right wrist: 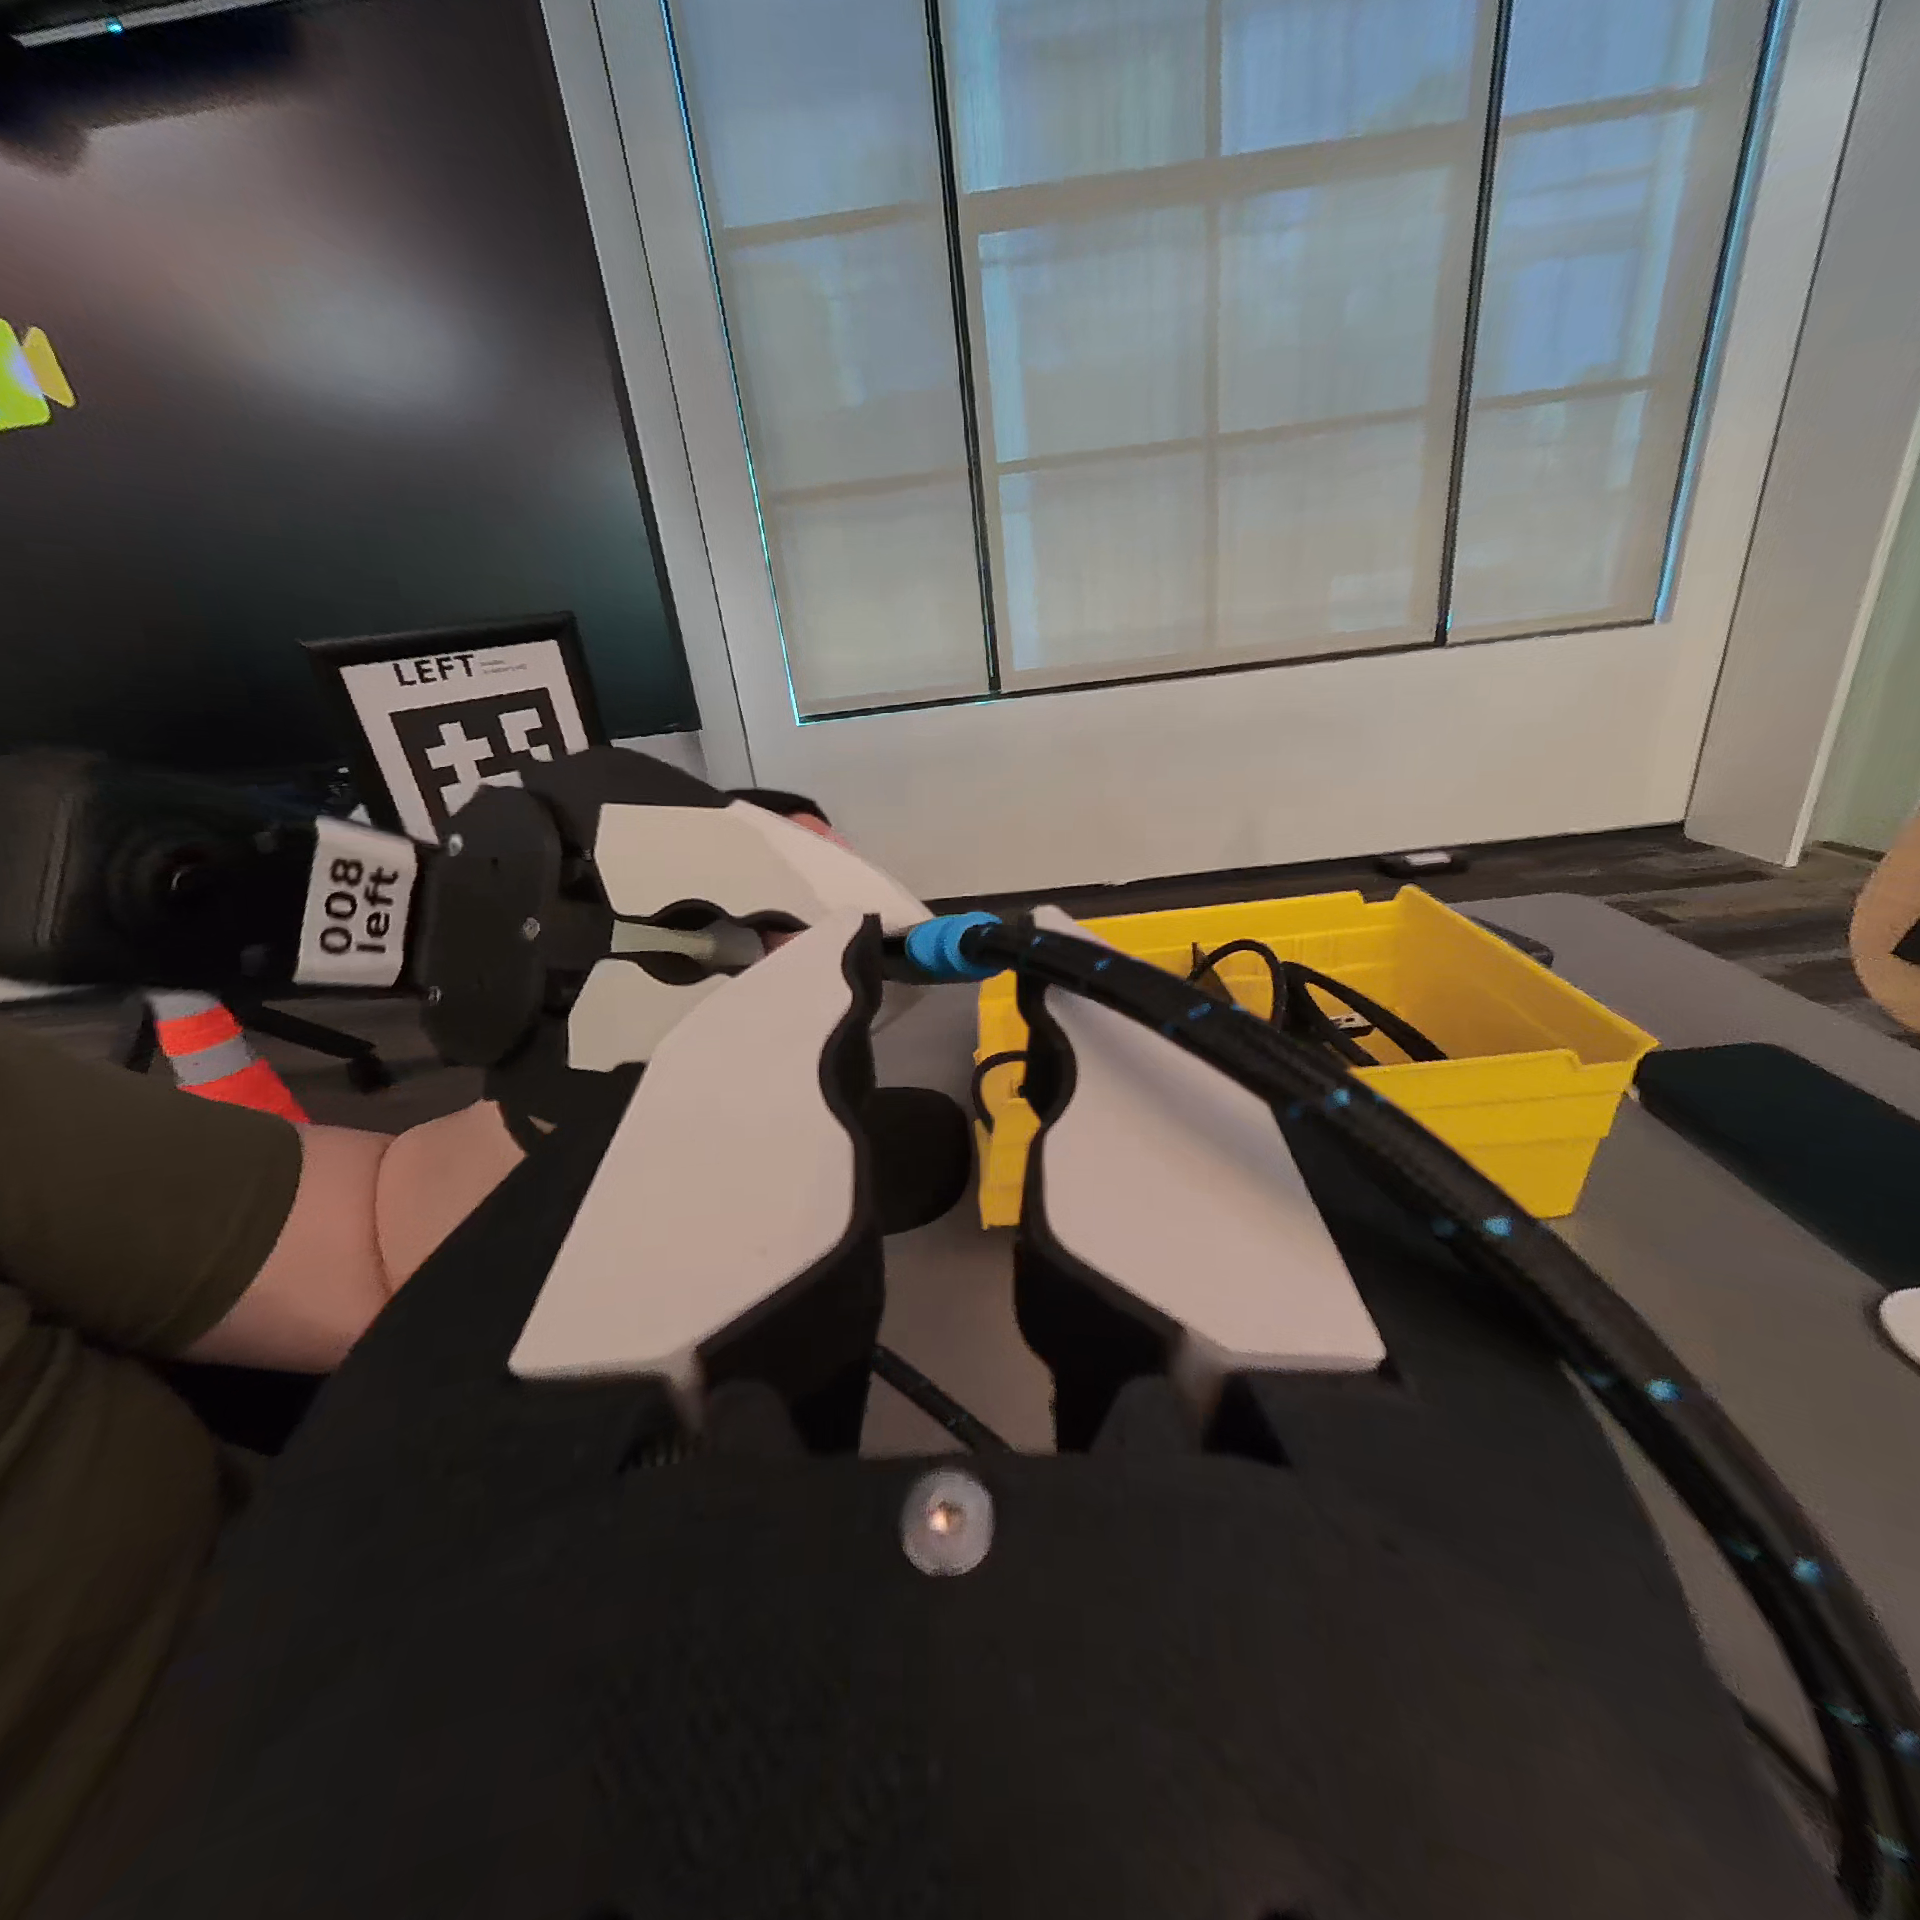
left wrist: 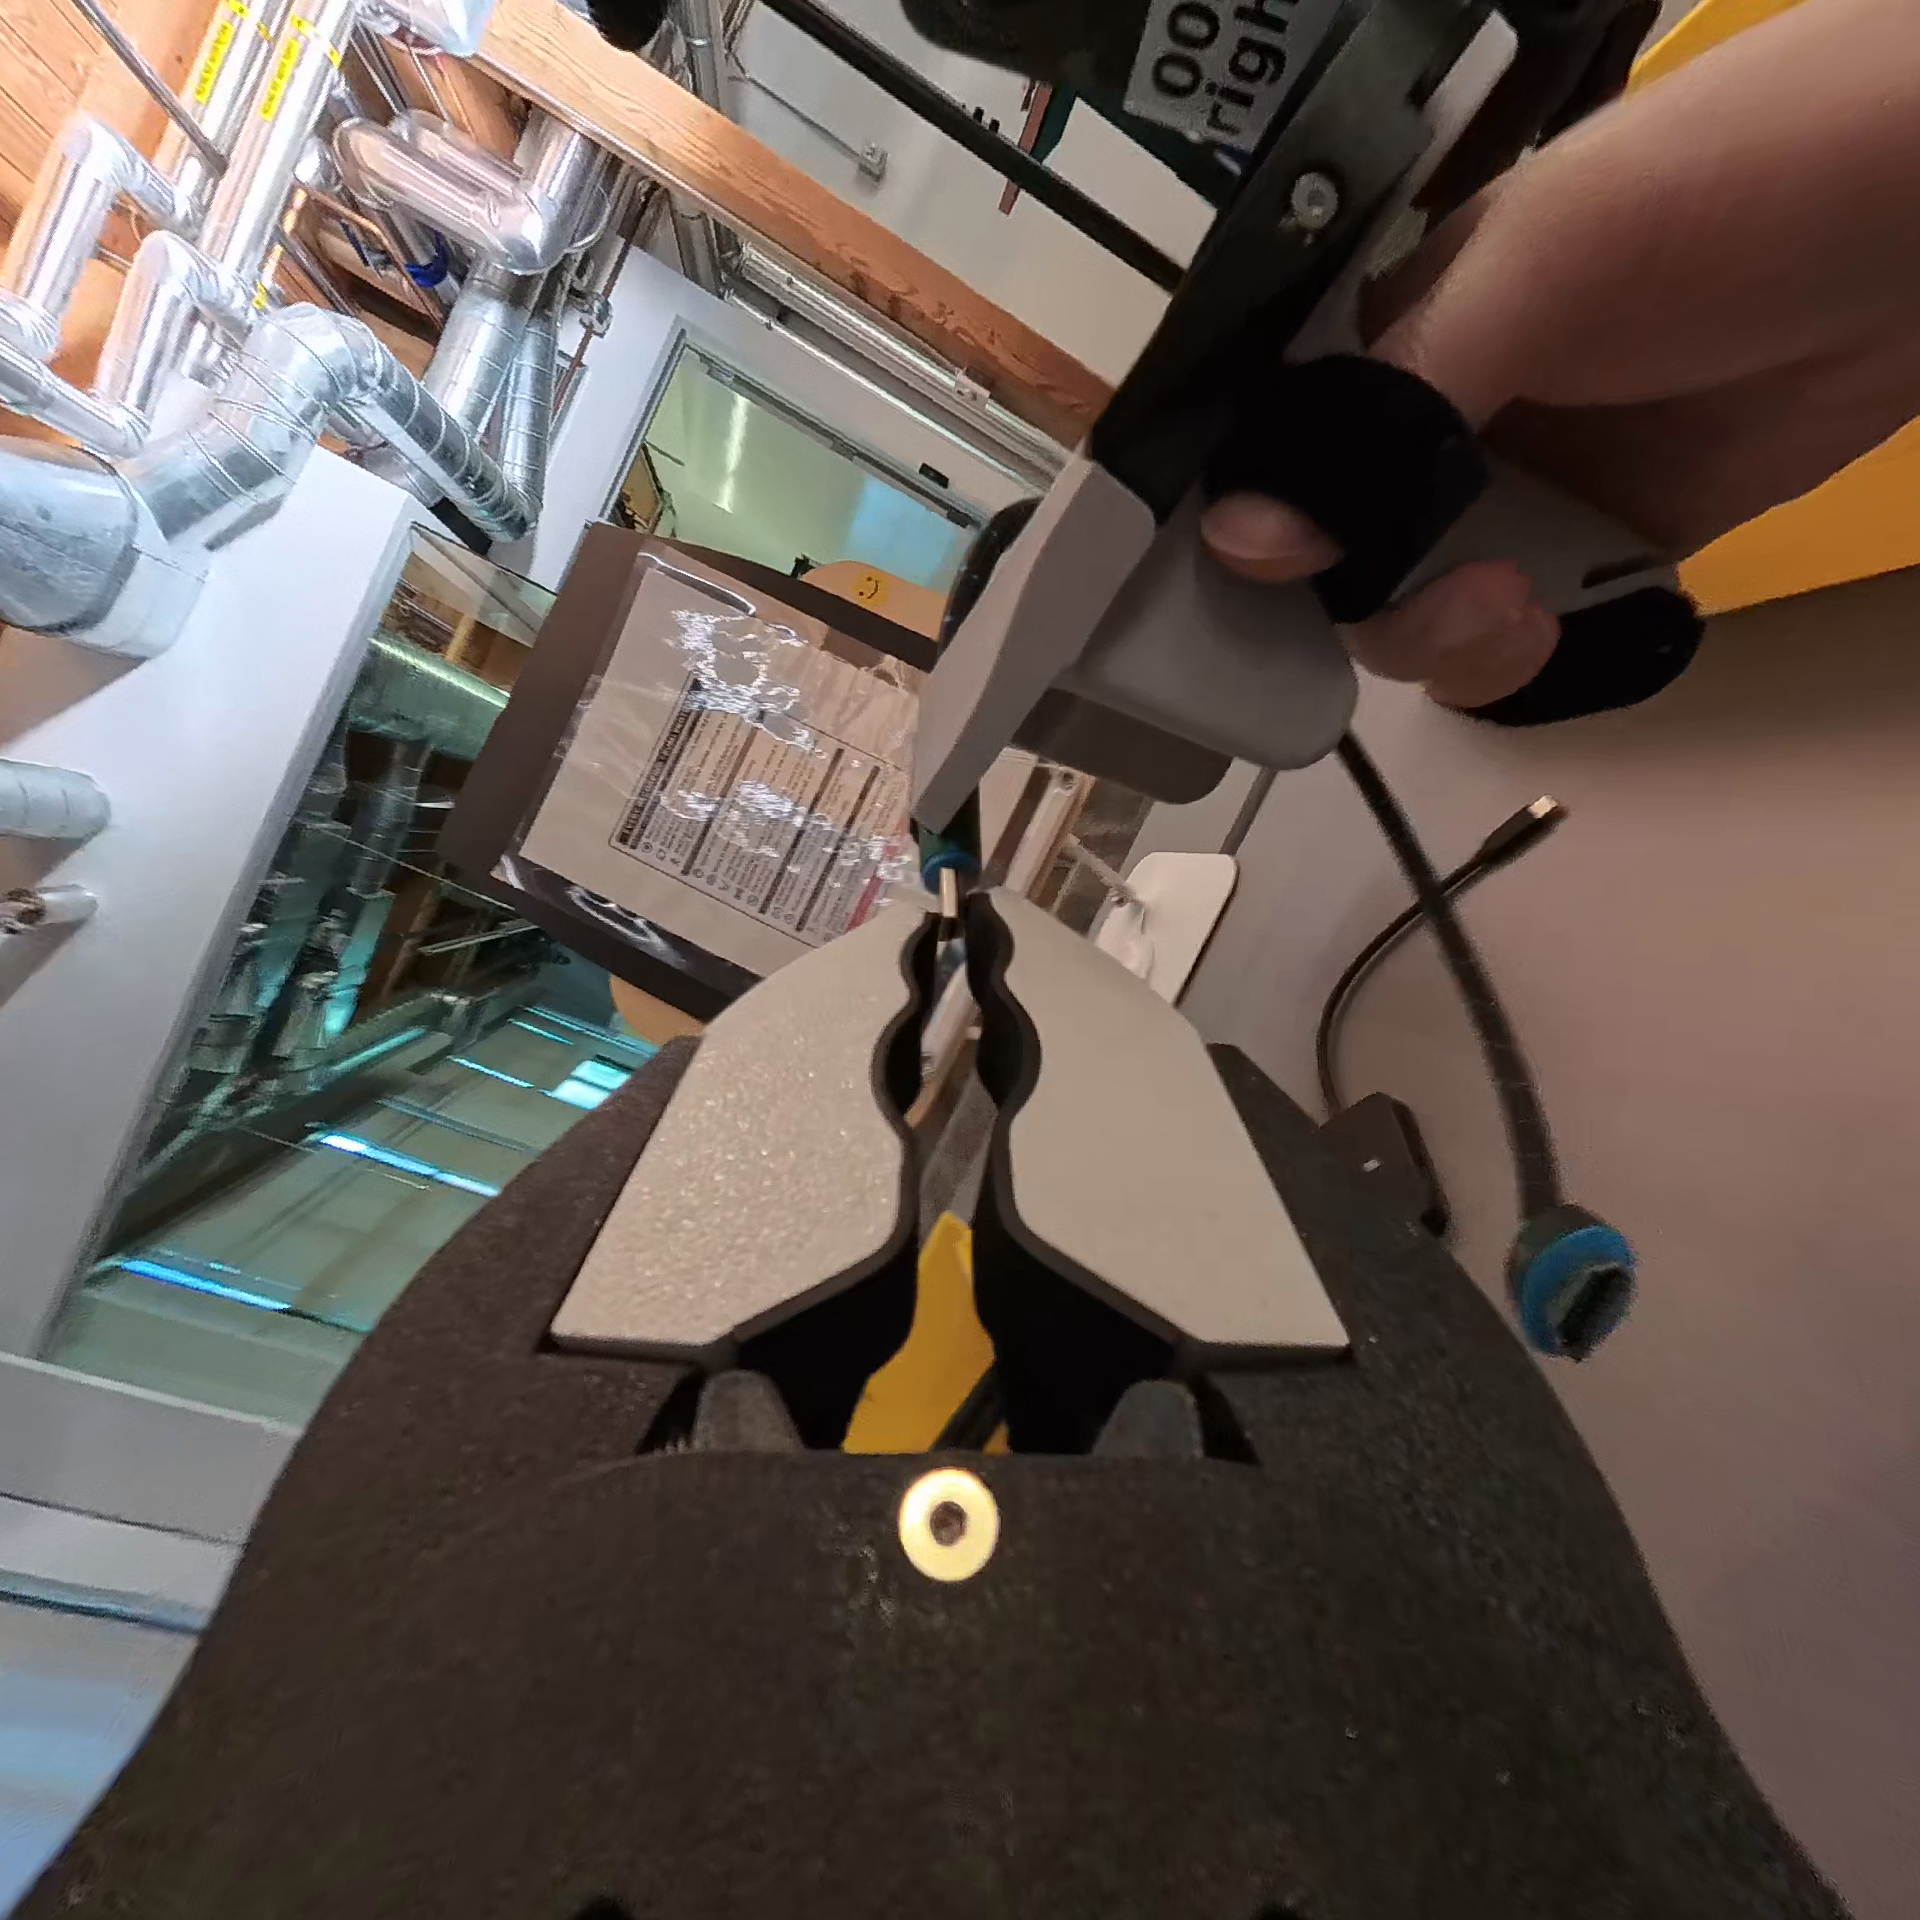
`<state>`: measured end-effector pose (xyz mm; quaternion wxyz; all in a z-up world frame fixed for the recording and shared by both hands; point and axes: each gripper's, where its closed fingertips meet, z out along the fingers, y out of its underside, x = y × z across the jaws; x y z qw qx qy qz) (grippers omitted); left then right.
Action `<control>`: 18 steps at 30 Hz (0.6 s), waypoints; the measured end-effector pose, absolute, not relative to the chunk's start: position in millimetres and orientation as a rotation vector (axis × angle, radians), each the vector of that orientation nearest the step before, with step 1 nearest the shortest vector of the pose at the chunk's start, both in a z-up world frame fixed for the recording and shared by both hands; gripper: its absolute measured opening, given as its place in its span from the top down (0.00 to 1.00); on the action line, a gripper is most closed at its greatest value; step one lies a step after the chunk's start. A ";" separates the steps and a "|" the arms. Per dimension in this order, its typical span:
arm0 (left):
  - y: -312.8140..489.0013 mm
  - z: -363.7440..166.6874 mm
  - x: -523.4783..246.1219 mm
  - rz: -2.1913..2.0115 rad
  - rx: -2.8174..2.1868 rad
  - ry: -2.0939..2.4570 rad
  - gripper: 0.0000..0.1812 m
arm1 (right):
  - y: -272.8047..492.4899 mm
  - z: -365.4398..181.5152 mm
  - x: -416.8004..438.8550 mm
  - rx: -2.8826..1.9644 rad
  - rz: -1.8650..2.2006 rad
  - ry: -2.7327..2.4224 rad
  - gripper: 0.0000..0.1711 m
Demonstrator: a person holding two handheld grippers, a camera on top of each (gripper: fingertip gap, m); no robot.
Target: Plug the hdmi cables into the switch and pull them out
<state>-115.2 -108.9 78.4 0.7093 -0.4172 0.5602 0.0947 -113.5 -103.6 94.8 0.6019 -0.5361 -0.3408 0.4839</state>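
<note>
Soft daylight comes through the big window [right wrist: 1226, 343]. Both views bend strongly at the edges and are slightly blurred, and glare shines on the plastic-covered sheet [left wrist: 748, 779].

Black textured gripper bodies, pale grey wavy-edged jaws, brass-coloured screw [left wrist: 948, 1524], white label [right wrist: 356, 906], black fingerless glove [left wrist: 1351, 468], olive sleeve [right wrist: 114, 1164]

Right gripper [right wrist: 951, 961] jaws clamp blue-collared HDMI cable [right wrist: 1340, 1091]; left gripper [right wrist: 831, 935] opposite; yellow bin [right wrist: 1507, 1101] behind.
</note>
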 end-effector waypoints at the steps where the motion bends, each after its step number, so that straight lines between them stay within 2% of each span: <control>1: -109.2 78.3 -114.8 0.160 -0.949 1.228 0.97 | -104.2 95.8 -112.6 -1.215 1.079 -0.803 0.85; 4: -111.0 79.9 -118.4 -0.109 -1.086 1.145 0.89 | -107.4 103.1 -105.6 -1.075 0.848 -0.862 0.85; 8: -135.4 81.6 -113.2 -0.829 -1.276 1.053 0.76 | -130.6 114.6 -101.8 -0.801 0.551 -0.978 0.85; 12: -152.1 93.7 -112.1 -1.394 -1.277 0.970 0.77 | -150.5 115.7 -106.3 -0.641 0.404 -1.040 0.85; 18: -160.0 88.4 -103.5 -1.749 -1.267 0.947 0.80 | -159.6 103.6 -115.1 -0.530 0.232 -1.130 0.86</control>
